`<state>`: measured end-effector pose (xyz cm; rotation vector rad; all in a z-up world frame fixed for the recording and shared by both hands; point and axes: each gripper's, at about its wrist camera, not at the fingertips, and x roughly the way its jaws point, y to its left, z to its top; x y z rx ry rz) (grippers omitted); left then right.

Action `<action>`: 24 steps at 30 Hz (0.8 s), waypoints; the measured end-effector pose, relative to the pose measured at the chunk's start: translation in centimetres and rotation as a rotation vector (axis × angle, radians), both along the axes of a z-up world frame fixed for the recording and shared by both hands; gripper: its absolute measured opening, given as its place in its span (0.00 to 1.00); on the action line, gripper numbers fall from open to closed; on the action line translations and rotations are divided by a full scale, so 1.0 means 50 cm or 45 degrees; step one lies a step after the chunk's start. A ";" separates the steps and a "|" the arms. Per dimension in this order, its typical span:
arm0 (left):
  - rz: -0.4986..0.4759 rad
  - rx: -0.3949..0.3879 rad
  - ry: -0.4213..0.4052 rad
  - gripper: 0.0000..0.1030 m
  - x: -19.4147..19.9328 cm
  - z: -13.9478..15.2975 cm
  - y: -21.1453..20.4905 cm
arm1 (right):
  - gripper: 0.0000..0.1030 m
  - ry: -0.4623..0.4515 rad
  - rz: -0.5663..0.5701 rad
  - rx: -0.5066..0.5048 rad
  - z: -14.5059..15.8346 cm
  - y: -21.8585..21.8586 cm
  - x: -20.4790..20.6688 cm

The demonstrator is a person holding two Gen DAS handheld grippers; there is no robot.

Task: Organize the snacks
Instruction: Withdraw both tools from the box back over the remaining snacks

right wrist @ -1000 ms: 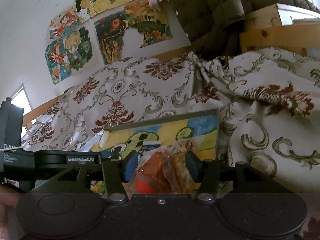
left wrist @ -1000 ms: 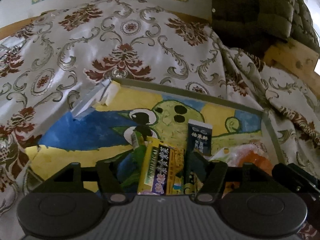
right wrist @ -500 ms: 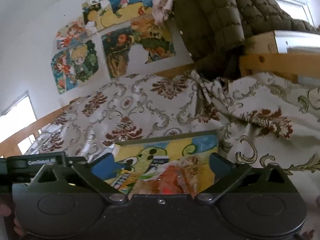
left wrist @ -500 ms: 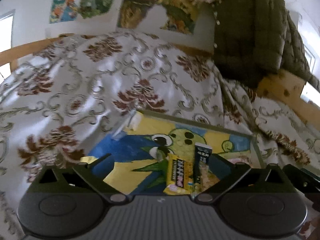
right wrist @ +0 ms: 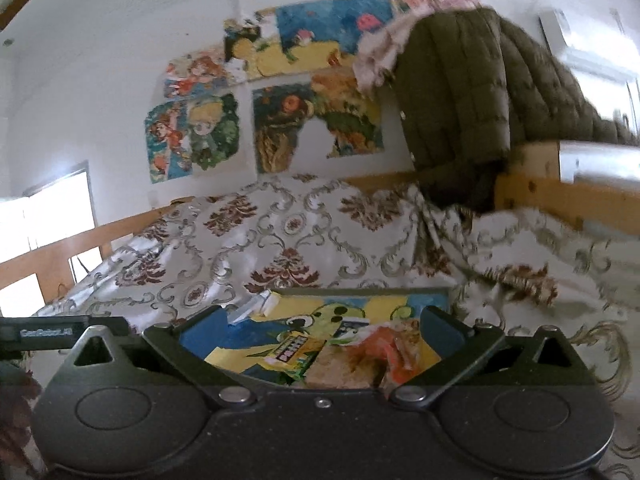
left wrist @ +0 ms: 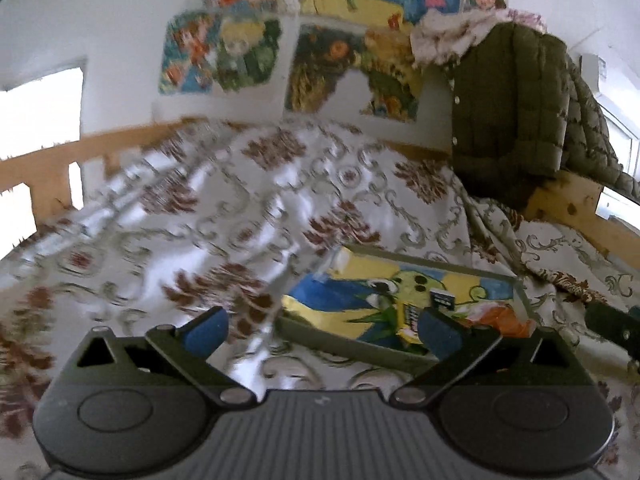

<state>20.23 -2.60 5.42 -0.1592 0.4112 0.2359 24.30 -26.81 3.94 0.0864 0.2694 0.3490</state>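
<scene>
Lying beyond right hand-held gripper (right wrist: 320, 330): snacks (right wrist: 340, 354)

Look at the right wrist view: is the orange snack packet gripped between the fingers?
No, the orange snack packet lies in the painted tray, with the fingers spread wide.

Two hand-held grippers, same build. Left gripper (left wrist: 320, 330): dark grey plastic body with a ribbed, finely grooved centre panel and a small pale mark near its top edge; a round raised disc on each side; black angled link arms with triangular cut-outs, pinned by silver rivets; blue pads (left wrist: 204, 330) on the inner faces of the fingers. Right gripper (right wrist: 320, 330): same dark body, but a smooth speckled centre panel with one small silver screw at the top middle; same discs, rivets, cut-out arms and blue pads. A black bar with blurred white lettering at the left edge of the right view.
</scene>
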 end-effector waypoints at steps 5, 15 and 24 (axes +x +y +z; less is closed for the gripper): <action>0.091 -0.013 -0.084 1.00 -0.111 0.012 0.012 | 0.99 -0.021 0.033 -0.010 0.007 0.020 -0.069; 0.085 0.031 0.004 1.00 -0.236 -0.010 0.046 | 0.99 0.032 0.037 -0.059 -0.013 0.053 -0.187; 0.000 0.088 0.060 1.00 -0.307 -0.041 0.051 | 0.99 0.144 -0.005 -0.088 -0.048 0.072 -0.271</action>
